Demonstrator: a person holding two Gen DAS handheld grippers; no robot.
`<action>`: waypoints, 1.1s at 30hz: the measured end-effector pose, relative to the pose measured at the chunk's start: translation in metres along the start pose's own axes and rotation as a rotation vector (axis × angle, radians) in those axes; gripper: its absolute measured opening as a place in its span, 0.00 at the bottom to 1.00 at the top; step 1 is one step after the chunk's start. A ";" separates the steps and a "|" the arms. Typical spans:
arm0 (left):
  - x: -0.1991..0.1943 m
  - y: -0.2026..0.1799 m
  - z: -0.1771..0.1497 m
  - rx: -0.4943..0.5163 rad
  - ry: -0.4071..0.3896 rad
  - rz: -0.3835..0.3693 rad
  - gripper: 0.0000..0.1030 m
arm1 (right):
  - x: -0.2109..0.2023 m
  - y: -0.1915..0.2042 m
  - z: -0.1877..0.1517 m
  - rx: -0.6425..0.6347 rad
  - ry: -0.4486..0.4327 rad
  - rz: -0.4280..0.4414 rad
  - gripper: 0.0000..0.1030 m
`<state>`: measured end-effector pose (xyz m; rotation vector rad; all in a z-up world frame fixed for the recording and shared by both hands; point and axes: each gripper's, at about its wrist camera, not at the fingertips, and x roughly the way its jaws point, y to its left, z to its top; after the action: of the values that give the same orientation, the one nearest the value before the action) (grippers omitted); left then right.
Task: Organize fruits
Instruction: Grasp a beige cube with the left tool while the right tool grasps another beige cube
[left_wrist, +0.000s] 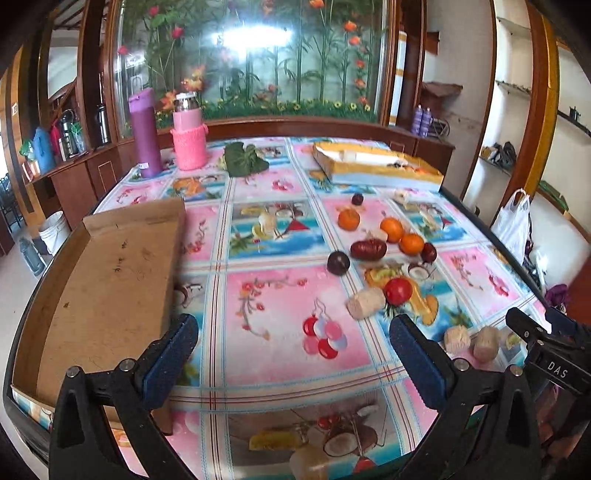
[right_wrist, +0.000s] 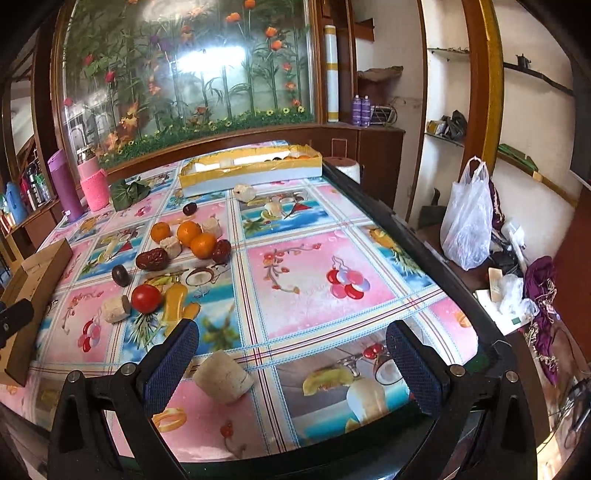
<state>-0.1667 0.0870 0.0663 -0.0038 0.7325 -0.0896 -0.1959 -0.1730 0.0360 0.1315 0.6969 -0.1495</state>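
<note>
1. Left gripper (left_wrist: 293, 356): jaws spread wide, nothing between them, above bare tablecloth (left_wrist: 280, 321) at lower centre of the left view.
2. Right gripper (right_wrist: 291, 360): also released; a pale cut piece (right_wrist: 223, 376) lies near its left pad, untouched.
3. Fruit: three oranges (left_wrist: 391, 229), red tomato (left_wrist: 399, 291), dark plums (left_wrist: 338, 263), clustered centre-right. Cardboard tray (left_wrist: 107, 273) at left looks empty.
4. Judgement: take one fruit at a time, straddle it fully, close gently; round fruit rolls.
</note>
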 end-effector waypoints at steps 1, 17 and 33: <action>0.002 -0.002 -0.001 0.008 0.010 0.004 1.00 | 0.003 0.001 0.001 -0.009 0.034 0.007 0.99; 0.006 -0.017 -0.004 0.083 0.033 0.024 1.00 | 0.005 0.017 -0.007 -0.081 0.063 0.102 0.99; 0.031 -0.003 0.001 0.034 0.130 -0.136 1.00 | 0.017 0.013 -0.014 -0.153 0.148 0.269 0.82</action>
<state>-0.1431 0.0813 0.0461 -0.0150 0.8606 -0.2336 -0.1899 -0.1589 0.0154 0.0887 0.8281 0.1726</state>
